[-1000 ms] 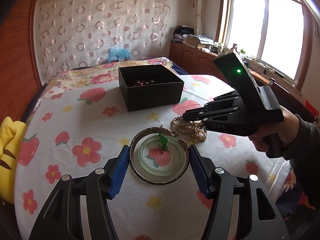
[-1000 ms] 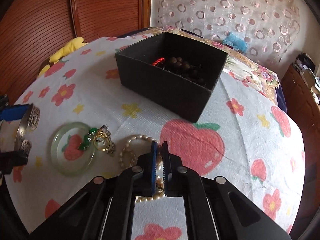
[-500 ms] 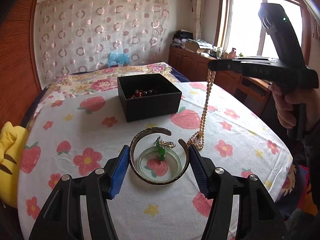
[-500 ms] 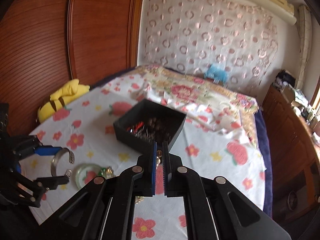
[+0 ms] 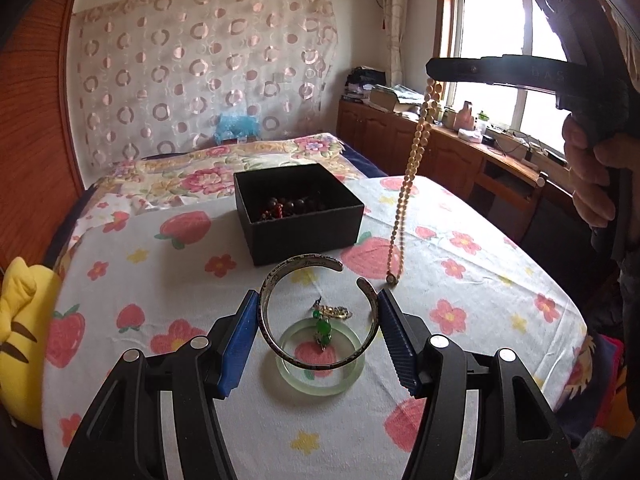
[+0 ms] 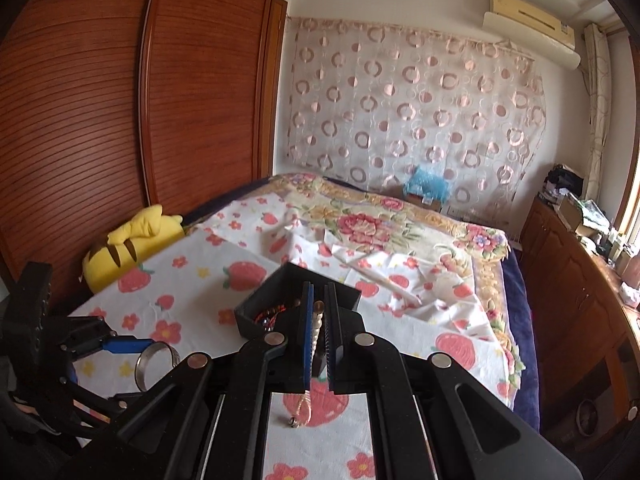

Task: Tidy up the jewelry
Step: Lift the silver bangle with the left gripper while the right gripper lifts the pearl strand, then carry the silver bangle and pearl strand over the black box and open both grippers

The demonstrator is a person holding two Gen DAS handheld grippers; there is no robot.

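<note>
My left gripper is shut on a metal cuff bangle and holds it above the table. Under it lie a pale green jade bangle and a green-bead trinket. My right gripper is shut on a pearl necklace, which hangs free with its clasp above the cloth; the strand shows between the pads. The black box with dark beads stands beyond, left of the hanging necklace. The right gripper is high at the right. The cuff also shows in the right wrist view.
A strawberry and flower cloth covers the table. A yellow plush toy lies at the left edge. A floral bed lies behind, wooden cabinets and a window at the right, a wooden wardrobe at the left.
My right gripper has risen with the pearl necklace, lifting it wholly off the cloth. My left gripper has lifted the cuff slightly higher above the jade bangle.
</note>
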